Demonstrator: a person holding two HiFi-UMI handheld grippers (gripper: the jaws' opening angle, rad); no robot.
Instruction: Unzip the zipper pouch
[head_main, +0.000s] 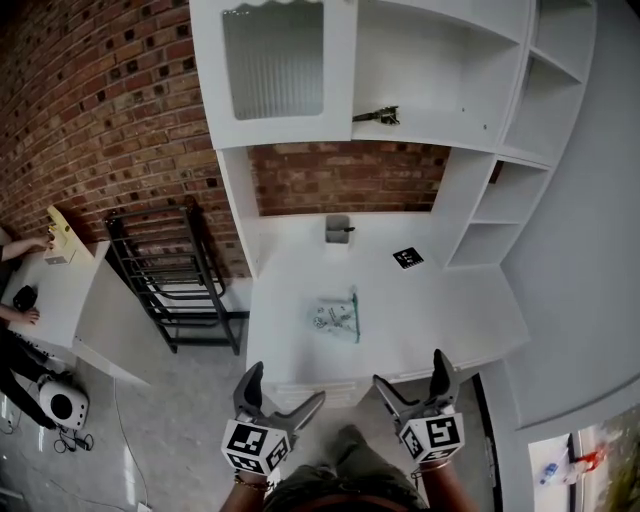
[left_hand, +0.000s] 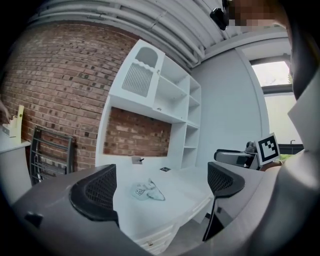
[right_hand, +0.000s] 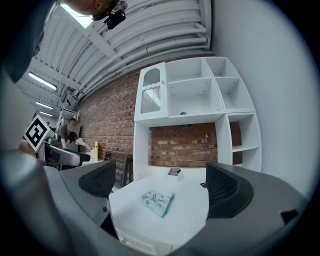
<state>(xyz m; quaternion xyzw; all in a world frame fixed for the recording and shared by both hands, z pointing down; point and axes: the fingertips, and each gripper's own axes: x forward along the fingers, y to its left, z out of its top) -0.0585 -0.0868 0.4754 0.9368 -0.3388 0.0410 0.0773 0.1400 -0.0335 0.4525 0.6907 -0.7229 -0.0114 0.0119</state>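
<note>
Head view: pouch (head_main: 334, 317) on bench (head_main: 440, 310), far of left tool (head_main: 285, 385) and right tool (head_main: 410, 368), both gaping, empty; zipper edge (head_main: 355, 318) running near-far, neither clearly nearer.

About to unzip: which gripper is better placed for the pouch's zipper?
Probably the right gripper: the pouch's teal zipper edge faces its side. It and the left gripper are open, short of the desk.

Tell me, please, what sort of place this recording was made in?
Probably a workshop or lab space, not a home: a white desk with shelving stands against a bare brick wall, pipes run open along the ceiling, and another person's hand rests on a side table.
</note>
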